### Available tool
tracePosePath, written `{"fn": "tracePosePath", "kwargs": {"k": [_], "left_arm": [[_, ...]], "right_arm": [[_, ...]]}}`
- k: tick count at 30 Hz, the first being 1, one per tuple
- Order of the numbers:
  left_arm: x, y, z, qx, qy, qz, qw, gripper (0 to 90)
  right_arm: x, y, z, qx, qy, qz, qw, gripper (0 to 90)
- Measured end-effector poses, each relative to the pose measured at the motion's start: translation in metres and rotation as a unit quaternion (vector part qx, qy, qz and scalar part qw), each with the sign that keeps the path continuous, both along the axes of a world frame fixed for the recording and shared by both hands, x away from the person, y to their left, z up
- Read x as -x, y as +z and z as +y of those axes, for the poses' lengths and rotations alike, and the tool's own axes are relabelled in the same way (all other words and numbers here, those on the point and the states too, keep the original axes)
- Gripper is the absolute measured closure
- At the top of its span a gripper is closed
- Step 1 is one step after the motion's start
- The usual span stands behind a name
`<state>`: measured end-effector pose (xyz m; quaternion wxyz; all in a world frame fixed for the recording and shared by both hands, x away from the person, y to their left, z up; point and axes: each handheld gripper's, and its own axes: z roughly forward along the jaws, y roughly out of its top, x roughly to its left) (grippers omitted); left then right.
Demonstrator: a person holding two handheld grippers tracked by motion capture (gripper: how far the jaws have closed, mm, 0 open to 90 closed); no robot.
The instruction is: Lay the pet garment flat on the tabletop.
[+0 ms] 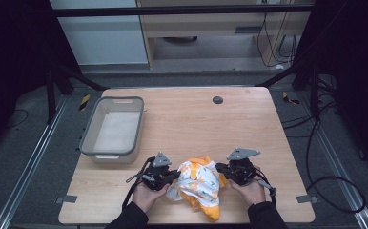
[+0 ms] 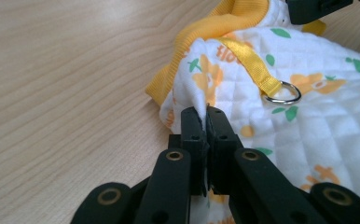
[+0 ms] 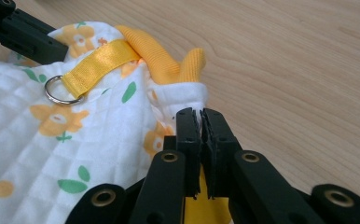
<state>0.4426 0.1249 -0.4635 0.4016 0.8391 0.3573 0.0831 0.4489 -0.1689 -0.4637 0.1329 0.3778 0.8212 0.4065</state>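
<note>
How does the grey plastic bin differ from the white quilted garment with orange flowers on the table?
The grey plastic bin is rigid, rectangular, and stands free at the table's left. The white quilted garment with orange flowers is soft, crumpled, and pinched on both sides by the left gripper and right gripper. The bin is plain; the garment is printed with yellow trim. Both rest on the wooden table.

The right gripper [image 3: 200, 113] has its jaws pinched together on a fold of the white quilted garment [image 3: 43, 140], right at its orange-trimmed edge. Up and to the left of that pinch, a yellow ribbon [image 3: 99, 63] runs to a metal ring [image 3: 59, 91] lying on the floral cloth. Beyond the ring, the other gripper [image 3: 19, 32] touches the garment's far side. Bare wooden table [image 3: 299, 65] lies right of the garment.
</note>
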Motion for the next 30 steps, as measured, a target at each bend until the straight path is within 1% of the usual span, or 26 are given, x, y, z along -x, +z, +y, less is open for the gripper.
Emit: {"fn": "tracePosePath", "kwargs": {"k": [1,2,4,6,7,9,10,12,14,15,16,17,18,19,20,21,22,24,27,28,29,30], "left_arm": [[0.001,0.003,0.001,0.004,0.002,-0.006,1.0000,87.5],[0.001,0.003,0.001,0.004,0.002,-0.006,1.0000,87.6],[0.003,0.009,0.002,0.006,0.001,-0.015,0.9999,87.7],[0.005,0.015,0.003,0.014,0.001,-0.023,0.9996,88.0],[0.005,0.015,0.003,0.014,0.001,-0.023,0.9996,88.0],[0.007,0.019,0.004,0.015,0.001,-0.030,0.9994,88.0],[0.008,0.021,0.005,0.017,0.002,-0.037,0.9992,88.0],[0.009,0.023,0.005,0.020,0.002,-0.041,0.9990,88.0],[0.010,0.027,0.005,0.025,0.003,-0.048,0.9985,88.1],[0.010,0.027,0.005,0.025,0.003,-0.048,0.9985,88.1],[0.010,0.031,0.005,0.025,0.003,-0.053,0.9982,88.1],[0.010,0.031,0.005,0.025,0.003,-0.053,0.9982,88.1],[0.011,0.037,0.004,0.027,0.004,-0.061,0.9978,88.1],[0.011,0.037,0.004,0.027,0.004,-0.061,0.9978,88.1],[0.011,0.042,0.005,0.030,0.005,-0.069,0.9971,88.1],[0.011,0.042,0.005,0.030,0.005,-0.069,0.9971,88.1],[0.011,0.046,0.006,0.035,0.007,-0.074,0.9966,88.1],[0.010,0.051,0.006,0.038,0.010,-0.082,0.9958,88.1],[0.009,0.061,0.005,0.037,0.016,-0.098,0.9944,88.1],[0.008,0.065,0.004,0.037,0.017,-0.103,0.9939,88.1],[0.006,0.068,0.003,0.038,0.020,-0.108,0.9932,88.0],[0.002,0.074,0.002,0.043,0.026,-0.118,0.9917,88.0]], "right_arm": [[0.001,0.001,-0.001,-0.002,-0.001,-0.002,1.0000,86.1],[0.001,0.003,-0.002,-0.006,0.000,-0.005,1.0000,86.1],[0.002,0.005,-0.003,-0.010,-0.002,-0.005,0.9999,86.2],[0.003,0.010,-0.005,-0.018,-0.004,-0.017,0.9997,86.4],[0.003,0.010,-0.005,-0.018,-0.004,-0.017,0.9997,86.4],[0.004,0.015,-0.006,-0.027,-0.007,-0.026,0.9993,86.4],[0.005,0.016,-0.007,-0.030,-0.007,-0.027,0.9991,86.4],[0.005,0.017,-0.007,-0.032,-0.006,-0.030,0.9990,86.4],[0.006,0.023,-0.009,-0.040,-0.006,-0.039,0.9984,86.5],[0.006,0.023,-0.009,-0.040,-0.006,-0.039,0.9984,86.5],[0.007,0.027,-0.010,-0.047,-0.005,-0.046,0.9978,86.5],[0.007,0.028,-0.009,-0.050,-0.007,-0.047,0.9977,86.5],[0.008,0.031,-0.009,-0.052,-0.006,-0.052,0.9973,86.6],[0.008,0.031,-0.009,-0.052,-0.006,-0.052,0.9973,86.6],[0.008,0.036,-0.009,-0.056,-0.006,-0.057,0.9968,86.6],[0.008,0.036,-0.009,-0.056,-0.006,-0.057,0.9968,86.6],[0.008,0.038,-0.009,-0.059,-0.006,-0.060,0.9964,86.6],[0.008,0.045,-0.008,-0.065,-0.008,-0.071,0.9953,86.6],[0.007,0.057,-0.006,-0.074,-0.013,-0.089,0.9932,86.7],[0.005,0.061,-0.006,-0.079,-0.016,-0.096,0.9921,86.6],[0.003,0.068,-0.004,-0.089,-0.023,-0.112,0.9894,86.6],[0.001,0.070,-0.003,-0.096,-0.028,-0.120,0.9878,86.6]]}}
